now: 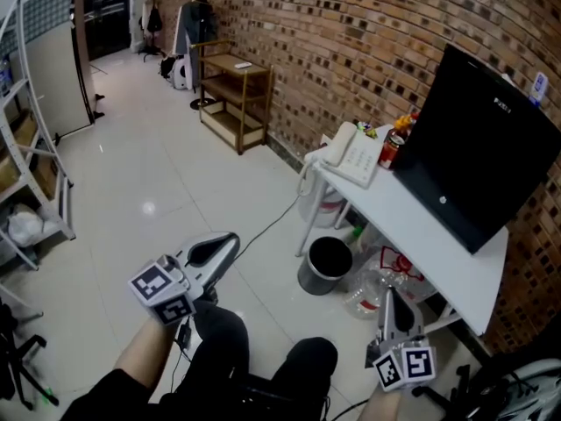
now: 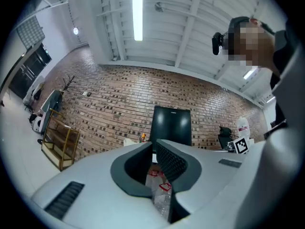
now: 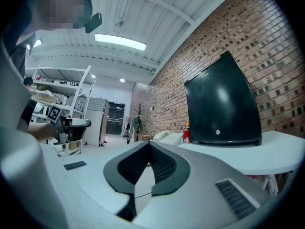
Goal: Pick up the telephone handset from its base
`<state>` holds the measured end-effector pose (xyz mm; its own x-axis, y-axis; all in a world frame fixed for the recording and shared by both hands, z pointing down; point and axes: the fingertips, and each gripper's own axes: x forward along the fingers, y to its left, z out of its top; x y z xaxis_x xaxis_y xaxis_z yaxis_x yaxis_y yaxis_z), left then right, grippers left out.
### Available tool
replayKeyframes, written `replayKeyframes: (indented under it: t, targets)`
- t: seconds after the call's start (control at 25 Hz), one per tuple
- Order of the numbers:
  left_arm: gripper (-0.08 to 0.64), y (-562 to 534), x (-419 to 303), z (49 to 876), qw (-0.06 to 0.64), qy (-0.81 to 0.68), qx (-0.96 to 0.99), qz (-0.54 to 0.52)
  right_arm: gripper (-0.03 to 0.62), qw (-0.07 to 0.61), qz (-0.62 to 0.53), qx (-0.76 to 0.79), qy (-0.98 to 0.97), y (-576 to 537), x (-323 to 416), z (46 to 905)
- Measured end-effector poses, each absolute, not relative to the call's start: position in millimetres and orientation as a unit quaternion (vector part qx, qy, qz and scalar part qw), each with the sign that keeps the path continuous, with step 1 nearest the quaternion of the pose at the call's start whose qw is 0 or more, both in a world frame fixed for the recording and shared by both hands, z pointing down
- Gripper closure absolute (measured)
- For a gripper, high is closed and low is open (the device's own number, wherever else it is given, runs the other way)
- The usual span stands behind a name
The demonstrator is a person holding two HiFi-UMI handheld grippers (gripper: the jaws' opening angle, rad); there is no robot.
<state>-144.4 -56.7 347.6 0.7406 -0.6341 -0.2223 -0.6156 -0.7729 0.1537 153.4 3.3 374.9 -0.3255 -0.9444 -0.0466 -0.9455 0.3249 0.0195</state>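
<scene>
both grippers shut and empty, well apart from the phone
the left gripper [image 1: 226,242] and right gripper [image 1: 391,298] each have their 2 jaws closed tip to tip on nothing. the cream plastic telephone handset [image 1: 338,144] lies on its matching base [image 1: 364,160] at the far end of the white table [image 1: 438,244], near a red can [image 1: 390,150] and a black flat monitor [image 1: 478,139], whose logo is too small to read.

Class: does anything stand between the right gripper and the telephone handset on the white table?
Nothing visible does. The right gripper looks along bare table to the handset; the monitor stands off to the side.
</scene>
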Motion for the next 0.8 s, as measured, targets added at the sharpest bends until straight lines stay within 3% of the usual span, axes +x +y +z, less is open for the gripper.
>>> replayKeyframes:
  t: [0.8]
  targets:
    - [0.535, -204.1, -89.0, 343.1, 0.022, -0.334, 0.936, -0.110, 0.583, 0.006, 0.037, -0.576, 0.817, -133.5, 181.0, 358.0]
